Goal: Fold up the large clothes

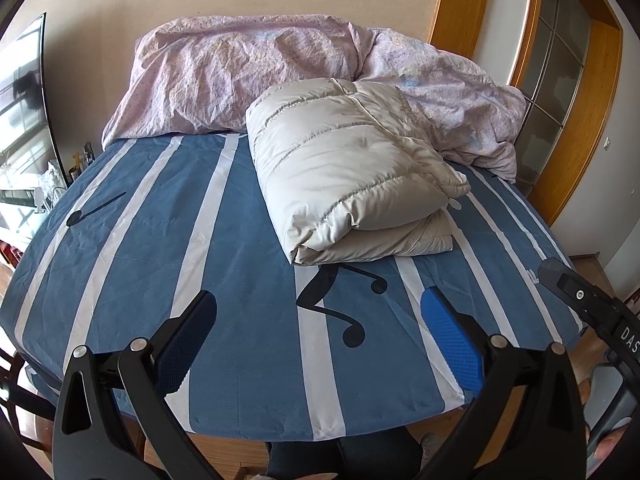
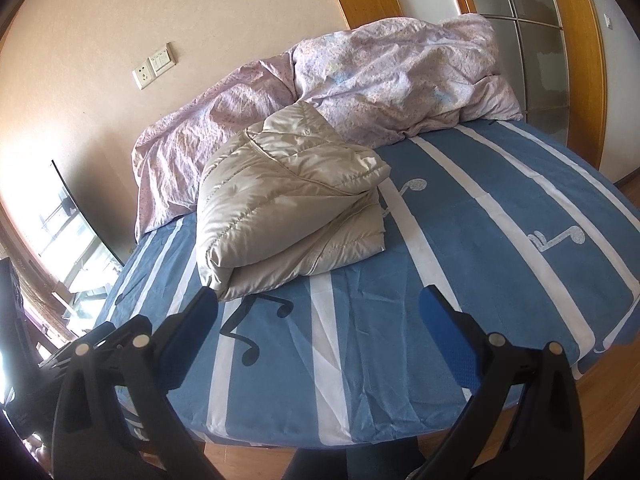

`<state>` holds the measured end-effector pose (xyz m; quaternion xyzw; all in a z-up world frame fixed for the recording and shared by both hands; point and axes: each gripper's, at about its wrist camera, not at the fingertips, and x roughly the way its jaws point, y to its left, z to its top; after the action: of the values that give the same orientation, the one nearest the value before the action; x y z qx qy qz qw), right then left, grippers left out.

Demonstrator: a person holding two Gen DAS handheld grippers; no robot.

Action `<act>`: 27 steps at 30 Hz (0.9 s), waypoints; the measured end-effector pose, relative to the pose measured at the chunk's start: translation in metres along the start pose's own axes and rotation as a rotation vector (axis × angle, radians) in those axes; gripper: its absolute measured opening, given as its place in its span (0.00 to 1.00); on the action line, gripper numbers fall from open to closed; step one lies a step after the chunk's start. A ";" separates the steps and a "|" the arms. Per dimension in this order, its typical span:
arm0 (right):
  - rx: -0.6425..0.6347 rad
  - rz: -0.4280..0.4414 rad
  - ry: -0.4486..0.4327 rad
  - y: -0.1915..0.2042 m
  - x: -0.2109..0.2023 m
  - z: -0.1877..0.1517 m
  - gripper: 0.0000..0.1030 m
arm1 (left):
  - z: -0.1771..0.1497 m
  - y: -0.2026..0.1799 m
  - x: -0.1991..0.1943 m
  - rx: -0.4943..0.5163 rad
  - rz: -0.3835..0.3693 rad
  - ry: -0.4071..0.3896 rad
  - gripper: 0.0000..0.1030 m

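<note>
A beige puffer jacket lies folded into a thick bundle on the blue striped bed sheet, near the middle of the bed. It also shows in the right wrist view. My left gripper is open and empty, held above the sheet in front of the jacket, apart from it. My right gripper is open and empty too, above the sheet just in front of the bundle's near edge. The right gripper's body shows at the right edge of the left wrist view.
A crumpled pink duvet is piled at the head of the bed against the wall, also in the right wrist view. A TV stands left of the bed. A wooden-framed glass door is at the right. Wooden floor lies below the bed's foot.
</note>
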<state>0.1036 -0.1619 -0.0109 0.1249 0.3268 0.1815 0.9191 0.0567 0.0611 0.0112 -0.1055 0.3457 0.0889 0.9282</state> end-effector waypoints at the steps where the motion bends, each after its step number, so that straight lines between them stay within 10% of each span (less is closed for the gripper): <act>1: 0.001 0.000 0.000 0.000 0.000 0.000 0.98 | 0.000 0.000 0.001 -0.001 -0.001 0.001 0.99; 27: 0.003 -0.006 0.000 -0.003 0.003 -0.001 0.98 | -0.002 -0.005 0.005 0.013 -0.020 0.004 0.99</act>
<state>0.1063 -0.1635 -0.0146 0.1251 0.3275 0.1781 0.9194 0.0604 0.0560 0.0068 -0.1029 0.3471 0.0771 0.9290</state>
